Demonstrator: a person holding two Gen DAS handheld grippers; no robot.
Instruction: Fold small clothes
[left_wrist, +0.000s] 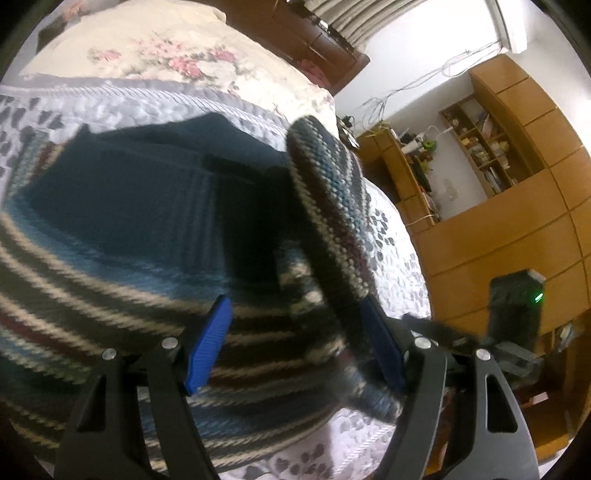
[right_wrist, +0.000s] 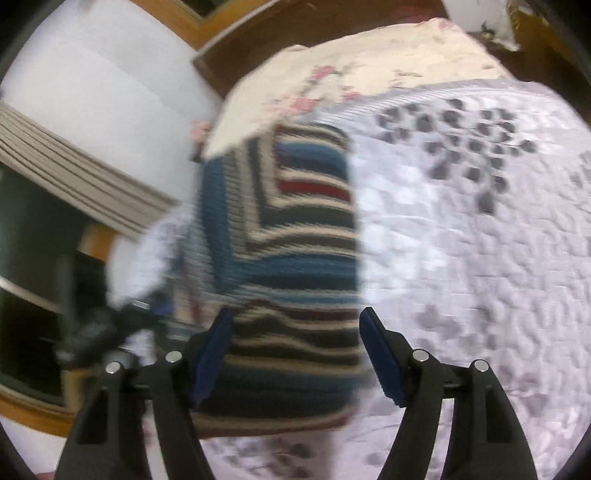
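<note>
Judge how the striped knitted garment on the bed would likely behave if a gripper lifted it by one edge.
The striped knitted garment would probably flop: in the left wrist view a raised part curls over limply. Its chunky knit suggests moderate weight and decent grip on the blue pads. Lying flat on the quilt, it should not roll.
</note>
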